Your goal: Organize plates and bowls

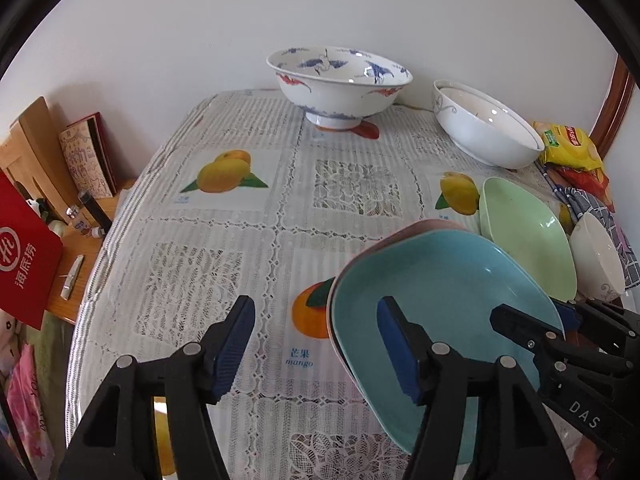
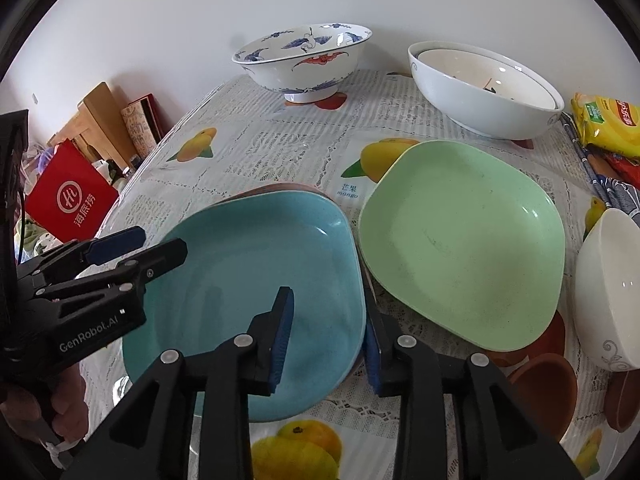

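Note:
A blue plate lies on a pink plate on the table; the stack also shows in the left wrist view. A green plate lies to its right. My right gripper is open, its jaws standing either side of the blue plate's right rim. My left gripper is open and empty, with its right finger over the blue plate's left part. A patterned blue-and-white bowl and white stacked bowls stand at the back. A small white bowl stands at the right.
Snack packets and a checked cloth lie at the table's right edge. A red bag, wooden boards and a book sit on a low shelf left of the table. A white wall is behind.

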Motion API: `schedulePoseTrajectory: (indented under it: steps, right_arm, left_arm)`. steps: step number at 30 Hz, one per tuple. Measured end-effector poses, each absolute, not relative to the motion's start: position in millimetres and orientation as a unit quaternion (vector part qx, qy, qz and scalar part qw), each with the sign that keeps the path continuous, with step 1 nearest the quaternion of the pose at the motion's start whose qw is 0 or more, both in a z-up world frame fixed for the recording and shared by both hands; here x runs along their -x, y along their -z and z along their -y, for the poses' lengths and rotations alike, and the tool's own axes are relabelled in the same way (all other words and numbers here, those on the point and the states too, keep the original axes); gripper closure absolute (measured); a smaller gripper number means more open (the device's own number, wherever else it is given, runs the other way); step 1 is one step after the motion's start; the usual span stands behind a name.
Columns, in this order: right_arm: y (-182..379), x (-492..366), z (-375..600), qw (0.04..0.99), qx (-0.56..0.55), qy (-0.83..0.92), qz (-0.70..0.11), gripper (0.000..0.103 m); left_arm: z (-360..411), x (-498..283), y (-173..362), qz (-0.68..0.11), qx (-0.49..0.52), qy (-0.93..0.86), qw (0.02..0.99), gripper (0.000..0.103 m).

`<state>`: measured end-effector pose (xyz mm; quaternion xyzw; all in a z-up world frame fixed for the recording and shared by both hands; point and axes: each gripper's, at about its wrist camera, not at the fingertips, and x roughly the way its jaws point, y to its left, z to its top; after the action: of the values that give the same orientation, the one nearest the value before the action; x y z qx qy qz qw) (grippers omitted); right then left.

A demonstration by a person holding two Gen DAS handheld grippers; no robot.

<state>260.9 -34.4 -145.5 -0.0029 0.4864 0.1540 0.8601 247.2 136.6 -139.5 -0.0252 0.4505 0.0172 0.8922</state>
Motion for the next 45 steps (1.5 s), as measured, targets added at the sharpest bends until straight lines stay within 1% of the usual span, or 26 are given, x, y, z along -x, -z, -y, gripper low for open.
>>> schedulePoseTrajectory:
  steps: [2, 4, 7, 11, 15, 24, 27, 36, 42, 44, 45]
  right_arm:
    - [140.1, -256.5, 36.8, 0.863, -0.001, -0.156, -0.481, 0.064]
    - [133.5, -251.6, 40.1, 0.868, -0.001, -0.149, -0.473, 0.053]
    - [123.8, -245.0, 46.3, 0.874, -0.005, -0.148, -0.462, 0.051]
    - [111.3, -235.1, 57.4, 0.877, -0.011, -0.144, -0.458, 0.051]
    - [99.2, -219.4, 77.9, 0.889, -0.011, -0.124, -0.441, 0.044]
    - [77.7, -207.2, 138.2, 0.903, -0.003, -0.052, -0.427, 0.043]
    - [73.0, -206.9, 151.9, 0.909, 0.011, -0.023, -0.417, 0.036]
    - [77.4, -213.8, 174.5, 0.902, -0.020, -0.035, -0.430, 0.036]
    - [92.7, -226.5, 165.2, 0.892, -0.037, -0.058, -0.447, 0.036]
    - [98.6, -232.9, 159.2, 0.889, -0.037, -0.061, -0.453, 0.040]
    - [101.6, -236.3, 156.3, 0.887, -0.038, -0.064, -0.456, 0.045]
  left_arm:
    - [-137.4, -243.4, 133.3, -0.448, 0.029, -0.016, 0.894, 0.037]
    - [-137.6, -239.6, 127.6, -0.446, 0.033, -0.015, 0.894, 0.035]
    - [-133.8, -232.8, 119.0, -0.441, 0.022, -0.023, 0.897, 0.033]
    - [-128.3, -221.3, 106.8, -0.433, 0.026, -0.023, 0.901, 0.026]
    - [-119.8, -210.5, 96.0, -0.423, 0.034, -0.023, 0.905, 0.025]
    - [-91.1, -211.1, 81.1, -0.425, 0.050, -0.025, 0.904, 0.025]
    - [-77.1, -219.1, 76.4, -0.424, 0.038, -0.025, 0.905, 0.025]
    - [-36.9, -247.1, 74.2, -0.427, -0.004, -0.016, 0.904, 0.025]
    - [-21.3, -268.1, 88.1, -0.442, -0.018, 0.000, 0.897, 0.025]
    - [-16.9, -275.7, 94.8, -0.449, -0.022, 0.009, 0.893, 0.025]
    - [-14.9, -279.7, 98.6, -0.453, -0.023, 0.013, 0.891, 0.025]
